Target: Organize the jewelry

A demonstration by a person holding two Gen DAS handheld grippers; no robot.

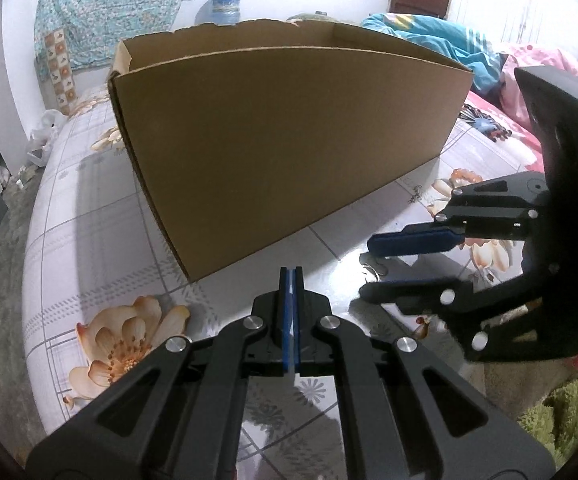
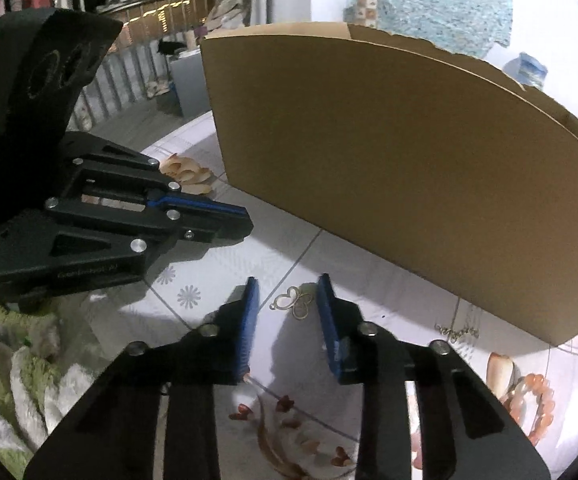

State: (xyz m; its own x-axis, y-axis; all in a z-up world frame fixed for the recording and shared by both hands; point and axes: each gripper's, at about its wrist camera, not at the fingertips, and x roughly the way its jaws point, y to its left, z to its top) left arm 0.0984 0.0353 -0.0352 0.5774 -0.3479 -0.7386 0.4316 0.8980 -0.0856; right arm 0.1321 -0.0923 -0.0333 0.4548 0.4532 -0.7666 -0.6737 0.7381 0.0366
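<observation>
A gold butterfly pendant (image 2: 294, 301) lies flat on the floral tablecloth, between the blue pads of my right gripper (image 2: 287, 292). A gap shows on both sides, so the pads do not press it and the gripper is open. In the left wrist view the right gripper (image 1: 365, 270) reaches in from the right, its tips straddling the same pendant (image 1: 374, 271). My left gripper (image 1: 292, 273) is shut with nothing in it, just in front of the cardboard box (image 1: 289, 136). In the right wrist view it (image 2: 247, 220) hovers to the left of the pendant.
The tall open-topped box (image 2: 409, 168) blocks the far side. A thin chain (image 2: 457, 331) lies by its lower right corner, also visible as a chain (image 1: 415, 194) from the left. An orange bead bracelet (image 2: 539, 404) lies at the right. A green fluffy towel (image 2: 5, 360) borders the table.
</observation>
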